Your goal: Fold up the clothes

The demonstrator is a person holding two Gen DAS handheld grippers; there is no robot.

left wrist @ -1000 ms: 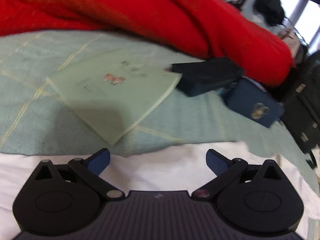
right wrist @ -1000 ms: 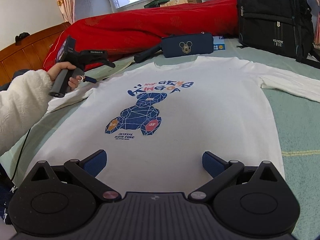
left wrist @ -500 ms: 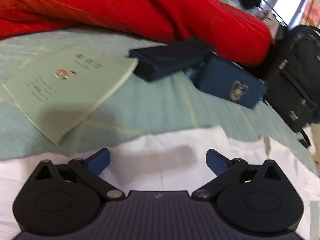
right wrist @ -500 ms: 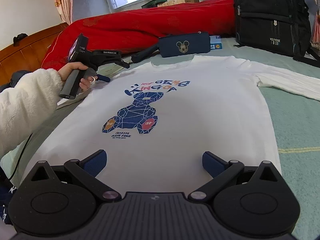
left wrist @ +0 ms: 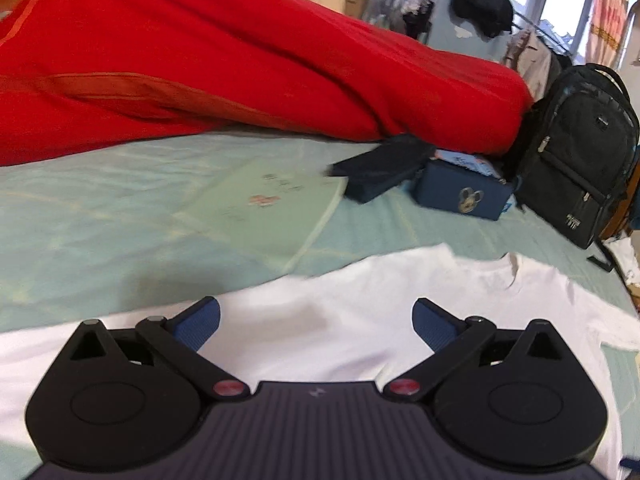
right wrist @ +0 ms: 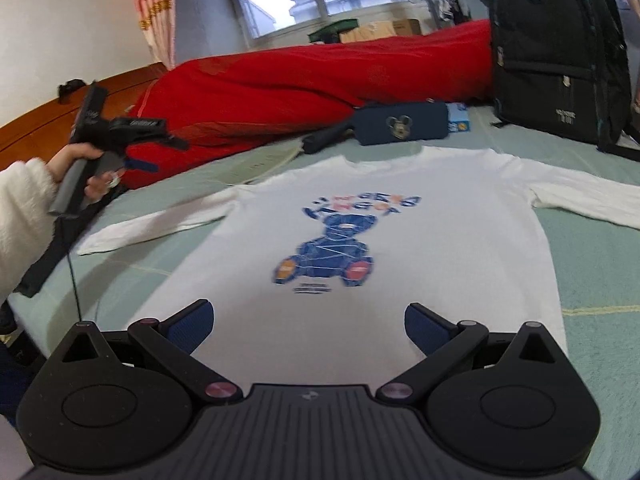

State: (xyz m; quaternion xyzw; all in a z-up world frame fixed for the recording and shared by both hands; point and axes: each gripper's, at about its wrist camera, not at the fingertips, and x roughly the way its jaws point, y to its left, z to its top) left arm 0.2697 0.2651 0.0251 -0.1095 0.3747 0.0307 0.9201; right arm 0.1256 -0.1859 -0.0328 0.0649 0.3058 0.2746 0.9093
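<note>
Around my white long-sleeved shirt [right wrist: 400, 248] the bed [right wrist: 600, 280] is crowded along its far side: a bulky red quilt [right wrist: 320, 80], a black backpack [right wrist: 552, 48] standing upright, a navy zip pouch [right wrist: 400, 124] with a mouse-head emblem, a dark flat case [left wrist: 380, 168] leaning on a pale green booklet [left wrist: 272, 208]. The booklet lies just beside the shirt's shoulder on my left; the pouch sits near the collar. Nothing rests on the shirt itself.

The shirt is soft knit, lying flat and face up on the mint-green bedsheet, printed with a blue faceted bear under coloured lettering. Its long axis runs away from my right camera, hem nearest, collar toward the quilt, both sleeves stretched out sideways.

My right tongs [right wrist: 308, 326] hover over the hem, spread wide and pinching nothing. My left tongs [left wrist: 316, 322] are likewise spread, empty, above the shirt's shoulder area; the right camera shows them raised in a hand [right wrist: 86, 176] with a fleecy white sleeve [right wrist: 20, 216].
</note>
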